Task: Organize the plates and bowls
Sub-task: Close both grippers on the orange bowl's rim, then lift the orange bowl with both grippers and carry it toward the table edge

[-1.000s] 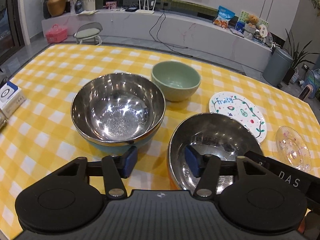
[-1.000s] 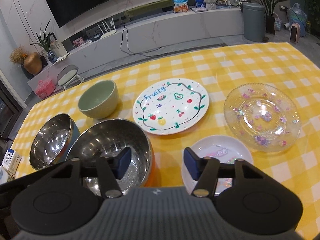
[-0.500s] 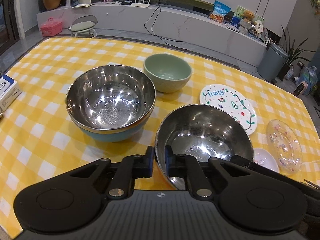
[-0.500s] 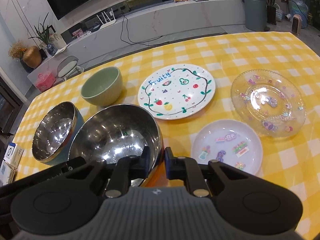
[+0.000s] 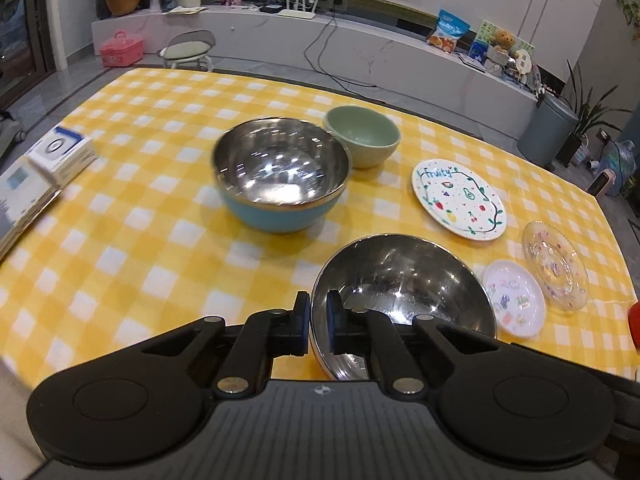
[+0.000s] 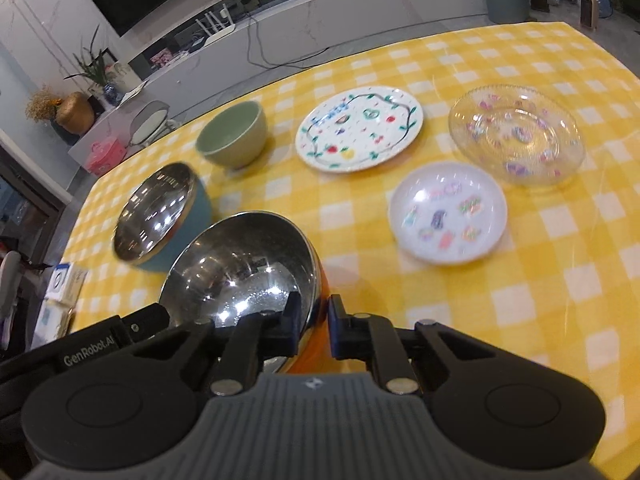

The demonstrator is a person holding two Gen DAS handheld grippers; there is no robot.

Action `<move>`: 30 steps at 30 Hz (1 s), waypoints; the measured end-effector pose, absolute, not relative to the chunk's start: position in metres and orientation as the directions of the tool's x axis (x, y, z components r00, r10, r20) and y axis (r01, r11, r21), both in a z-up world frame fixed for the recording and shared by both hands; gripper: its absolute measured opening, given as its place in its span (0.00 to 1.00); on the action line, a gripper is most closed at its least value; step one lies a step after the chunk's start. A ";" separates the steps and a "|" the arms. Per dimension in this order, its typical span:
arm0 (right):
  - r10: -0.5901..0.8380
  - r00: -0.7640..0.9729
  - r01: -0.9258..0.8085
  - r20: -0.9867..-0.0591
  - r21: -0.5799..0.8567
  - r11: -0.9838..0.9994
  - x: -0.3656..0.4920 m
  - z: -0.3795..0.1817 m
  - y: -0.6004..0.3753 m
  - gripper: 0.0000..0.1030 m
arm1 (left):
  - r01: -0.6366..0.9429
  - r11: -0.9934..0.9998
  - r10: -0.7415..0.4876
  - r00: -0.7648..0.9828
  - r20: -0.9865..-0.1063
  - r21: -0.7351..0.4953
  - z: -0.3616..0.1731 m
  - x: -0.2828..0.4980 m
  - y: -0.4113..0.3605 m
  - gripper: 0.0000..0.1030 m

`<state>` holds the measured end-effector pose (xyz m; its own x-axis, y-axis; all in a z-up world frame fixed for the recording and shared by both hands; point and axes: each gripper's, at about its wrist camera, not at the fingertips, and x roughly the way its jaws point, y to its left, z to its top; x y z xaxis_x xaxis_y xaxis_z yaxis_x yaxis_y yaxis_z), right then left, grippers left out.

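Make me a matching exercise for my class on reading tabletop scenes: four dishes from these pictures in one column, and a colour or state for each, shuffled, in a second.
Things:
1. orange-bottomed steel bowl
2. blue-bottomed steel bowl
3. small ceramic bowl
4. Fruity plate

Descriptions:
A. pale green, standing just behind a steel bowl
B. clamped at its rim by the left gripper and the right gripper
C. flat on the yellow checked tablecloth, painted with fruit and a vine
D. standing free on the cloth, ungripped

Pairs: 1-B, 2-D, 3-A, 4-C
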<state>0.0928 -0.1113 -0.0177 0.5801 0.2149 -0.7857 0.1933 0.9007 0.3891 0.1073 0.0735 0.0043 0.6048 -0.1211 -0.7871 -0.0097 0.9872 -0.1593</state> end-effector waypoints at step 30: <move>0.265 0.575 0.166 -0.774 0.427 0.889 0.069 -0.027 -0.101 0.13 | -0.052 0.965 -0.182 0.570 -0.801 -0.257 -0.017 0.085 0.102 0.21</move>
